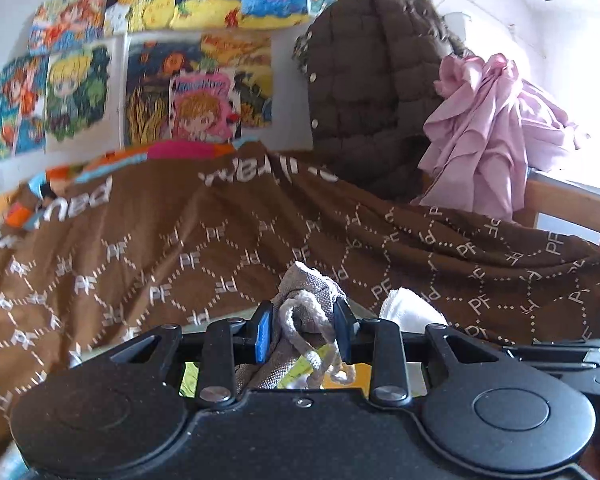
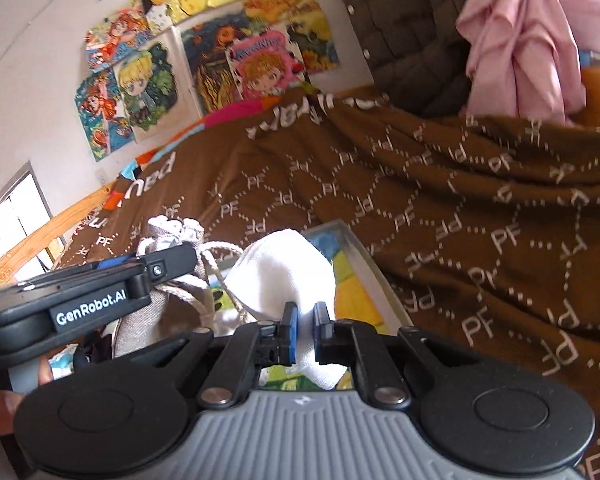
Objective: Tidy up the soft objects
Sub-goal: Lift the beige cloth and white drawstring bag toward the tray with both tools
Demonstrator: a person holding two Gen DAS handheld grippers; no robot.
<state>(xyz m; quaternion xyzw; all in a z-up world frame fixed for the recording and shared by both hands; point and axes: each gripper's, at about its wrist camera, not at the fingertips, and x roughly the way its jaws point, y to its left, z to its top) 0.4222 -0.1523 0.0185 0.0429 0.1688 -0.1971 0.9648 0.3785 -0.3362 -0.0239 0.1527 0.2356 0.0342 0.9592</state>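
Two hand-held tools work side by side above a bed. The left tool (image 1: 302, 330) is closed on the gathered neck of a grey drawstring pouch (image 1: 306, 292), its white cord (image 1: 300, 328) looped between the blue pads. The right tool (image 2: 305, 330) is clamped on a white cloth (image 2: 288, 276), which bunches up just beyond its fingers.

Both soft items hang over a colourful tray (image 2: 360, 248) lying on a brown blanket (image 1: 180, 232) printed with "PF". Beyond it, a brown quilted jacket (image 1: 364, 80) and a pink garment (image 1: 488, 120) are piled at the far end, under cartoon posters (image 1: 140, 80) on the wall.

The likeliest slip is the pouch: the left tool seems to pinch cord and fabric together, so a tug could pull the cord free or let the neck slide out. The cloth sits close beside the pouch and could snag on the cord if the two tools cross.

Only the right view shows the left tool from the side, the tray's rim and the wooden bed frame (image 2: 24, 252). The left view shows the cloth only as a corner, but gives the clearer look at how the pouch is held.
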